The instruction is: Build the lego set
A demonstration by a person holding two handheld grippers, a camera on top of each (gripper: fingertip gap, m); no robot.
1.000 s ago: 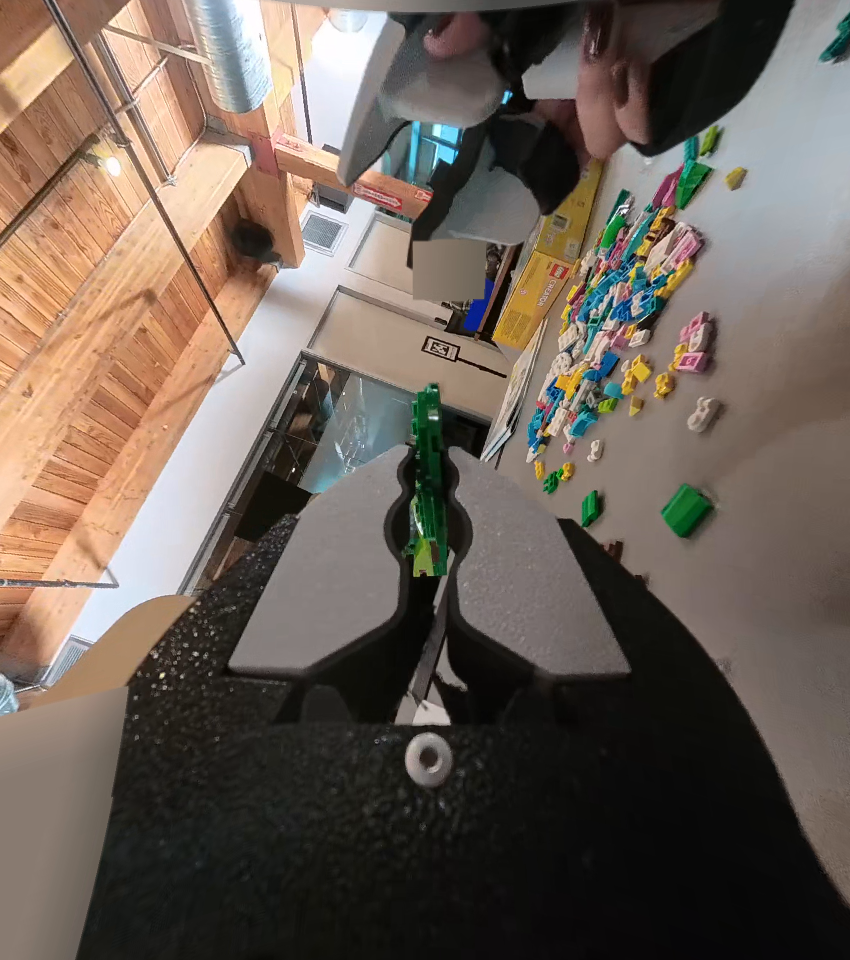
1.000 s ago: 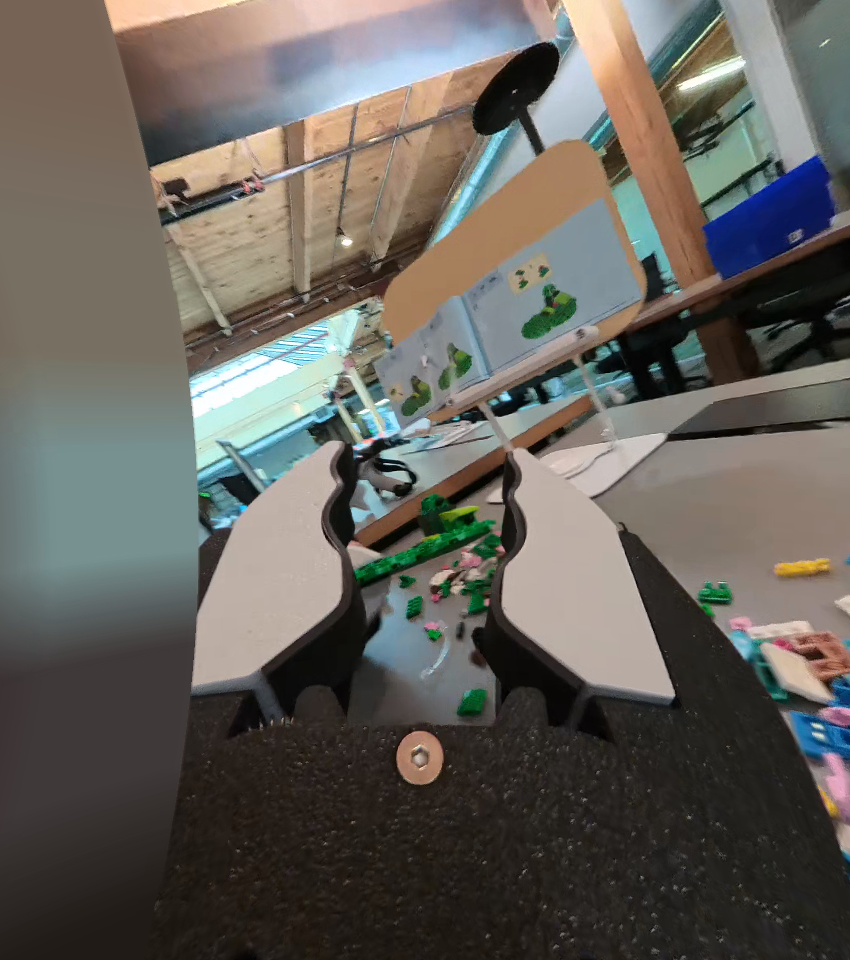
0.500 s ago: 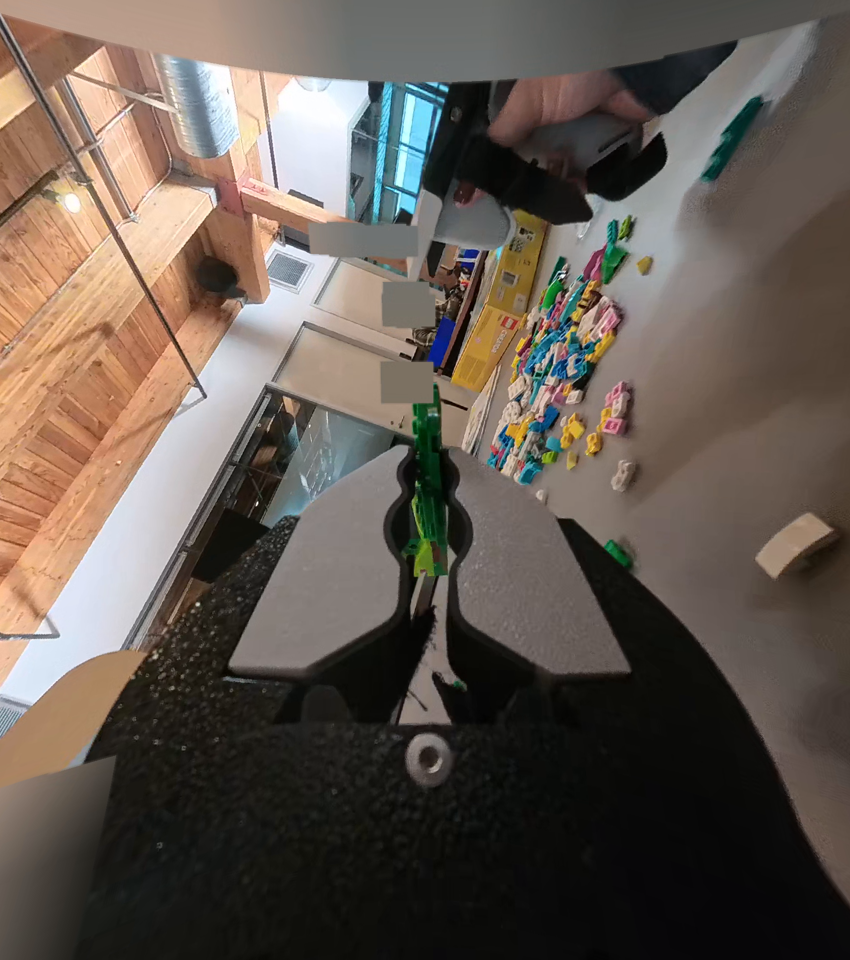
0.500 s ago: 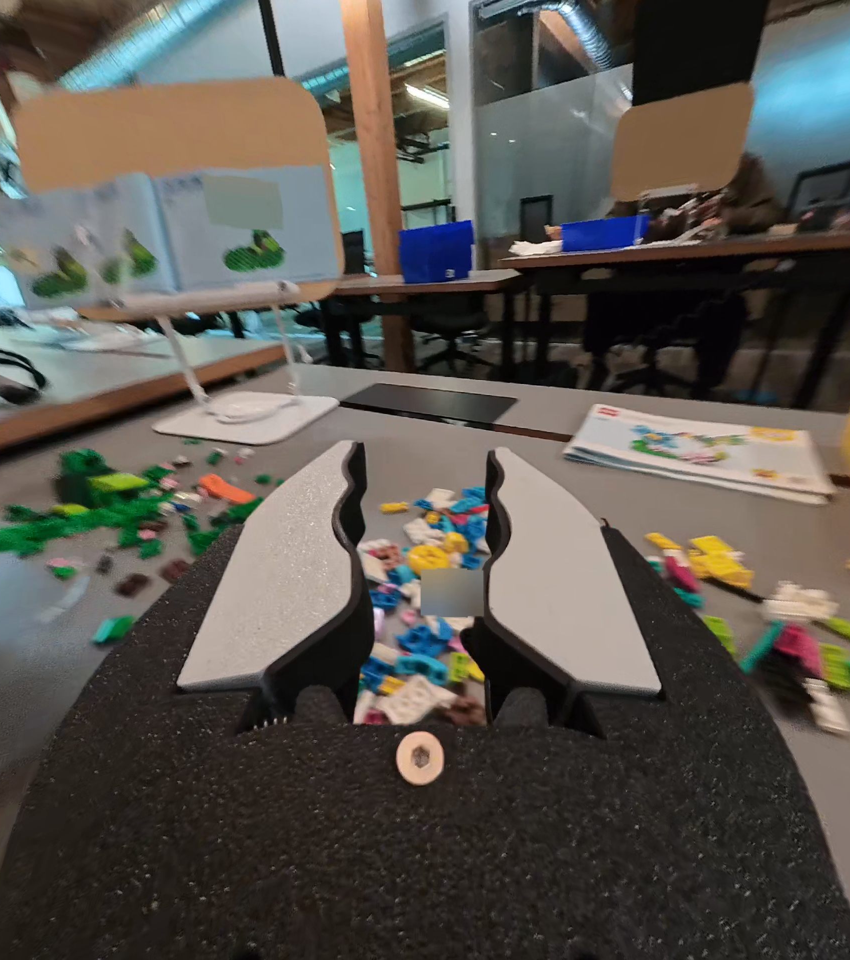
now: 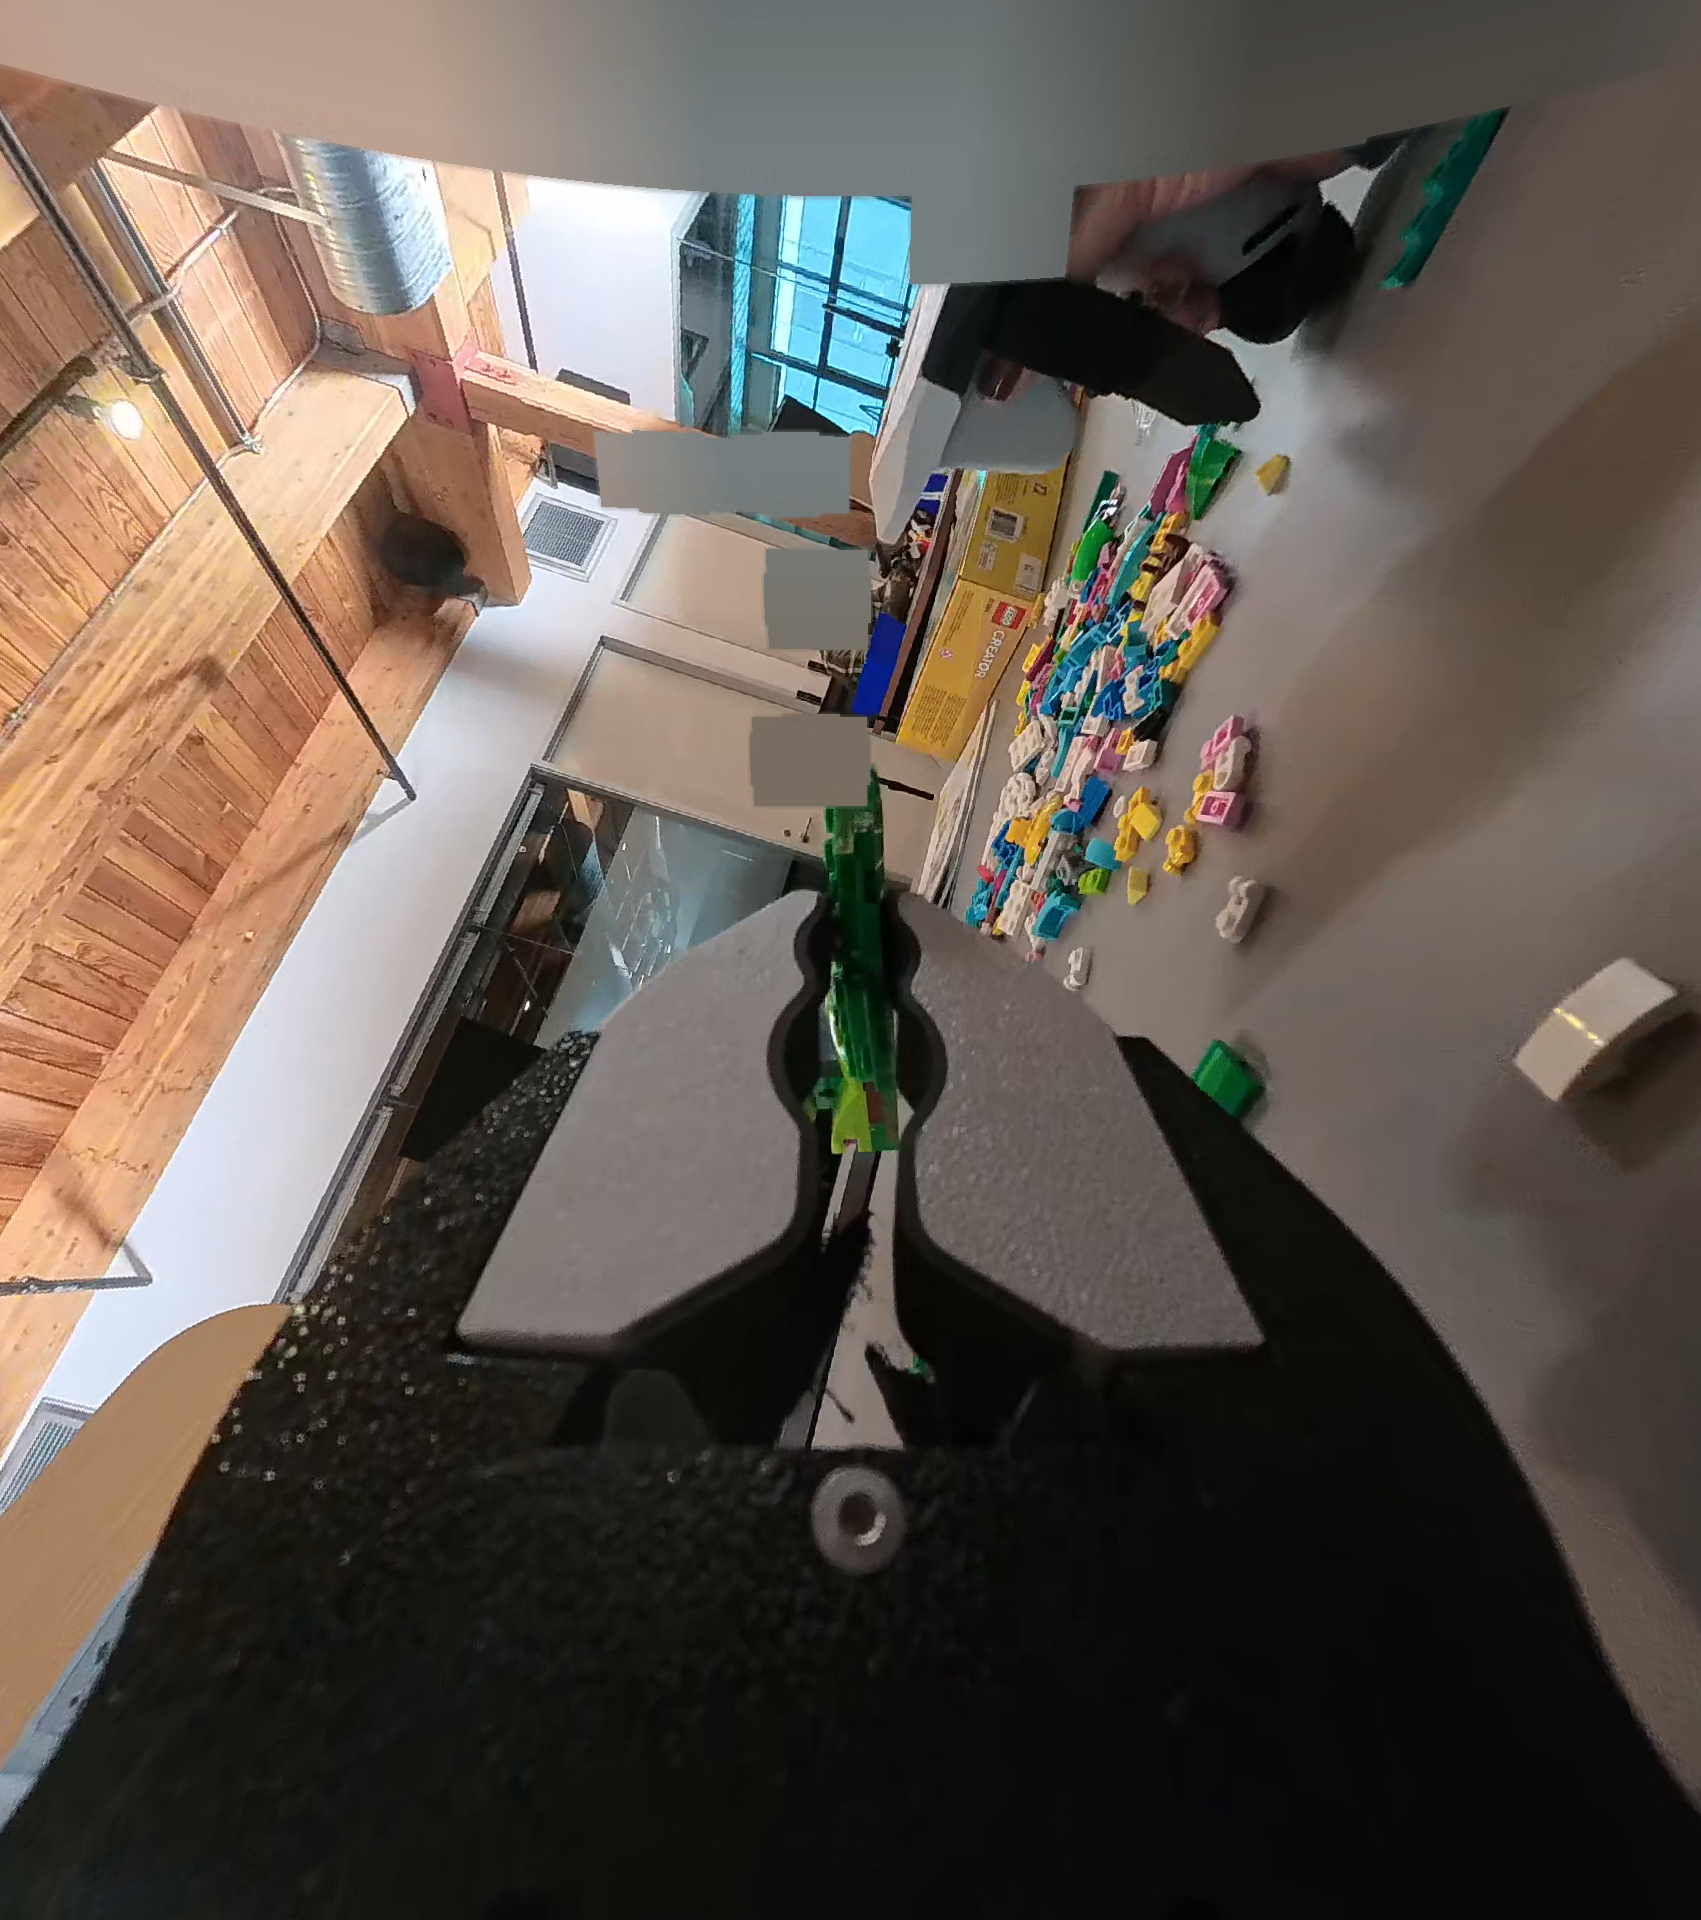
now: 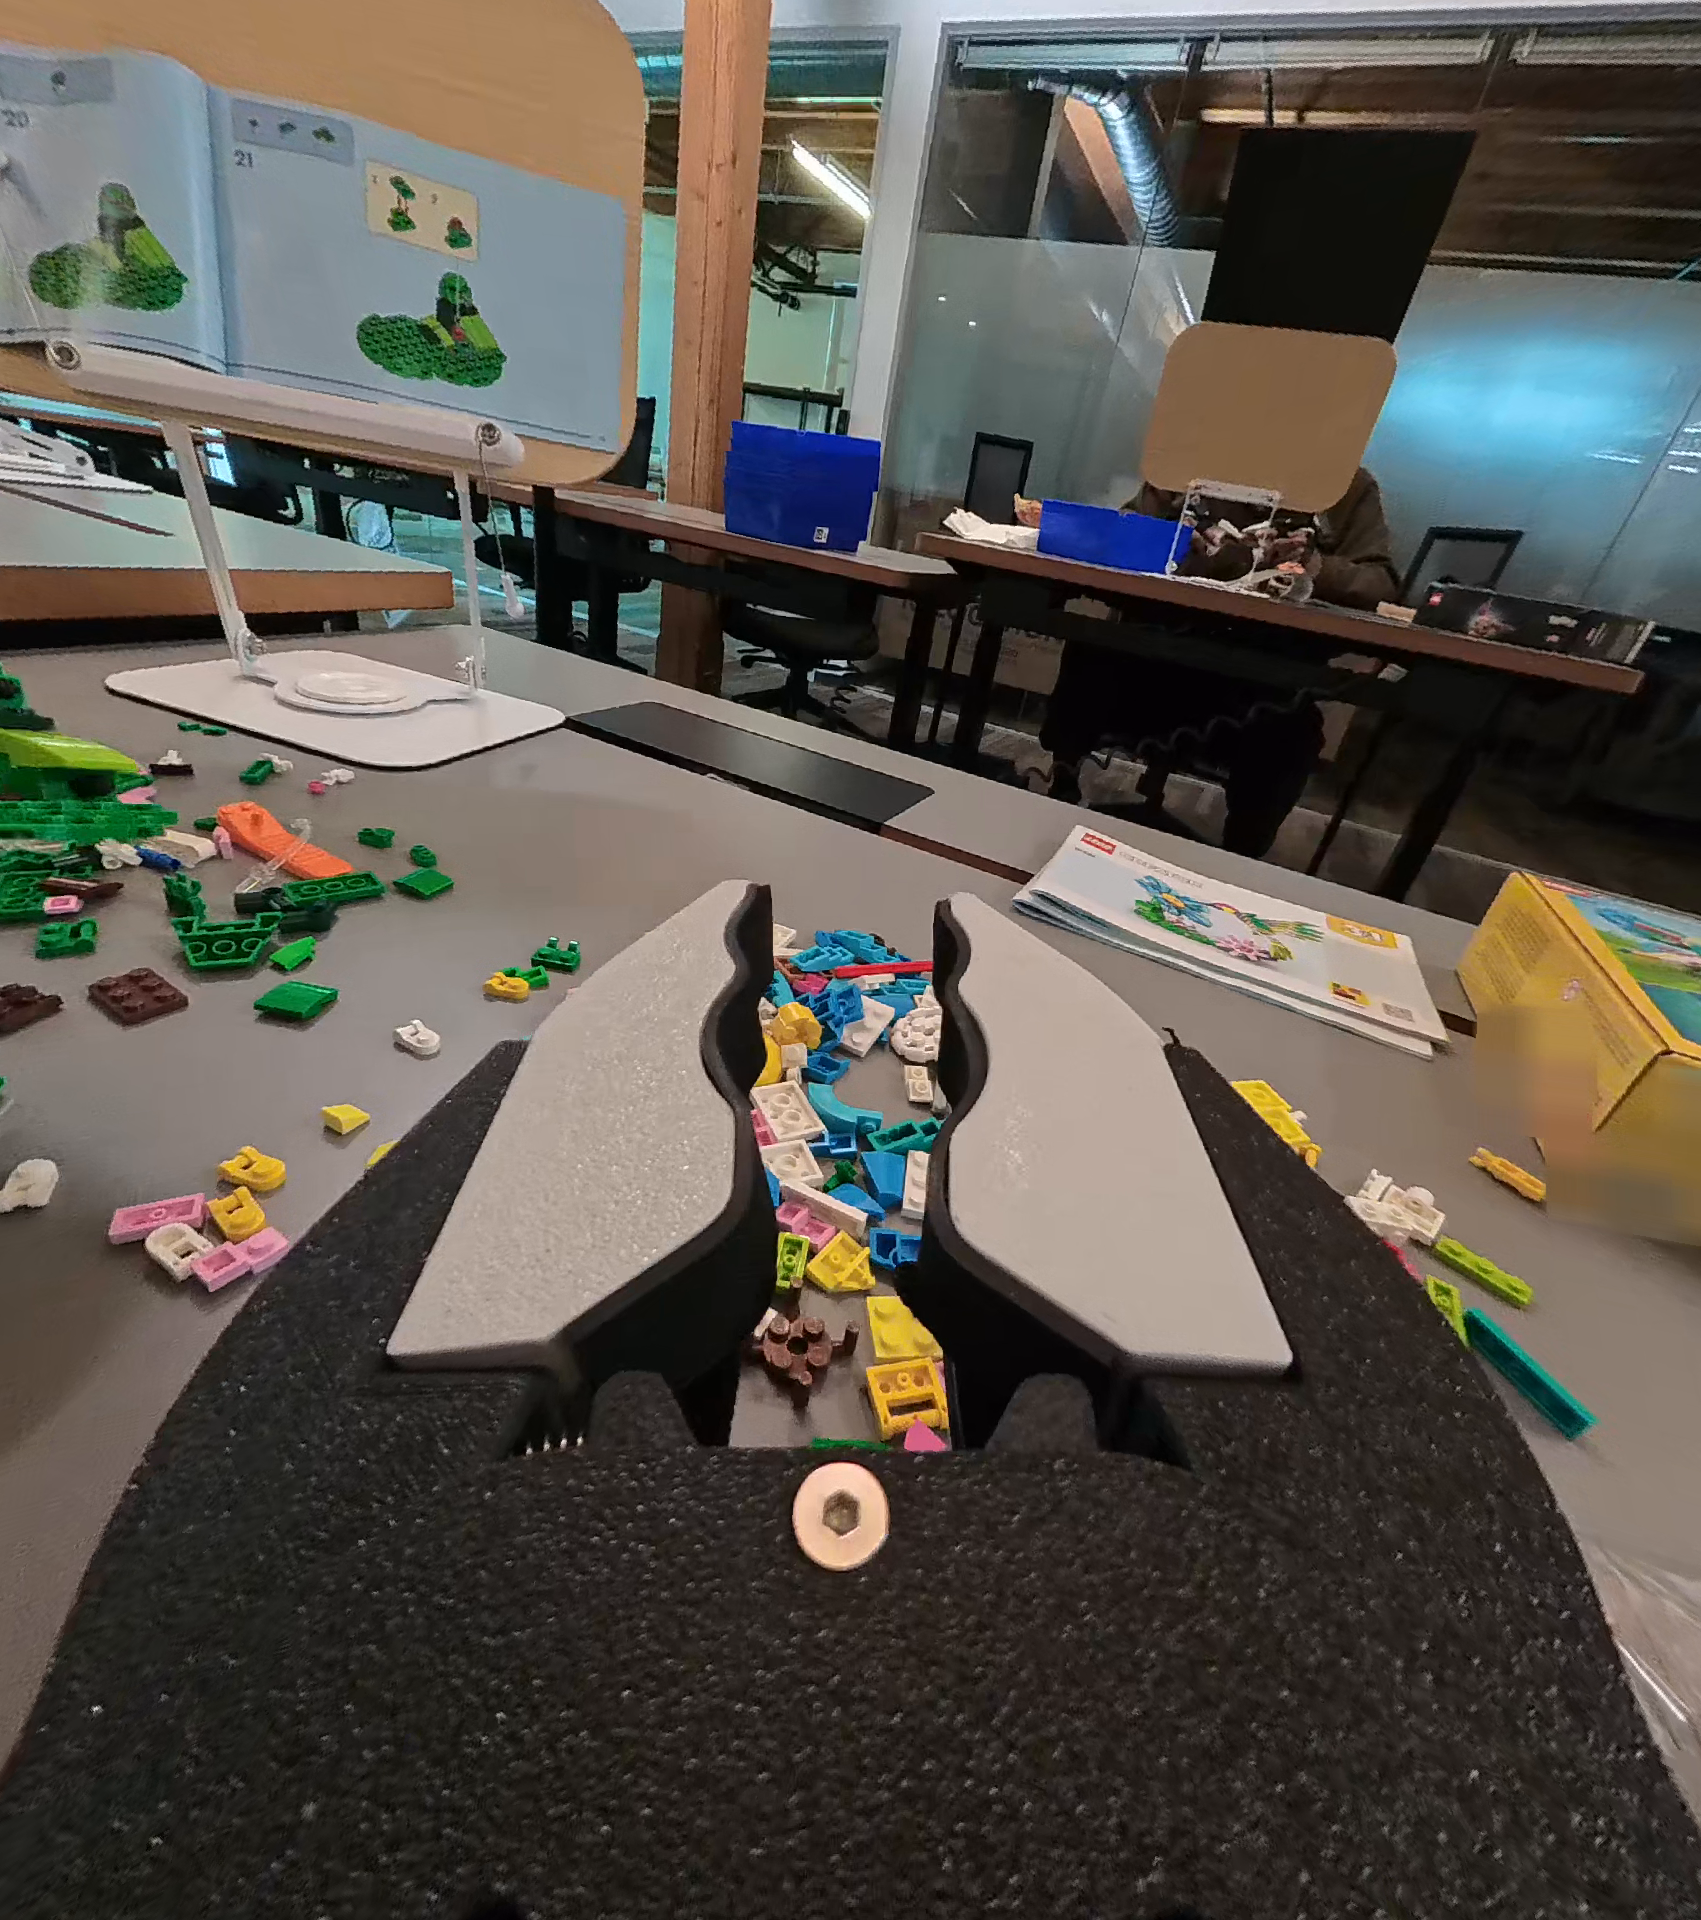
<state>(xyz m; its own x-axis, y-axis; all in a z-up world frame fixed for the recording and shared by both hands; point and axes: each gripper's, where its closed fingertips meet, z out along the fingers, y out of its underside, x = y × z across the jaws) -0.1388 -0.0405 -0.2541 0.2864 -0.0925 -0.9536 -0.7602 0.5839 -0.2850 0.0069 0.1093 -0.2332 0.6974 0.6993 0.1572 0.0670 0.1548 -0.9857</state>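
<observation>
Left gripper (image 5: 856, 914) jaws clamped on green lego assembly (image 5: 856, 997); right gripper (image 6: 851, 914) jaws apart, empty, above loose bricks (image 6: 841, 1101)

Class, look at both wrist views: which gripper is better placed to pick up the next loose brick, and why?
Probably the right gripper: its jaws are open and empty above the mixed brick pile. The left gripper is shut on the green assembly.

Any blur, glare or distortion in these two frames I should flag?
Left wrist view: rolled sideways with wide-angle bending; the green lego piece clamped in the left gripper is sharp, the distant hand smeared. Right wrist view: the colourful brick pile under the open right gripper is crisp; the yellow box has a blurred patch.
</observation>
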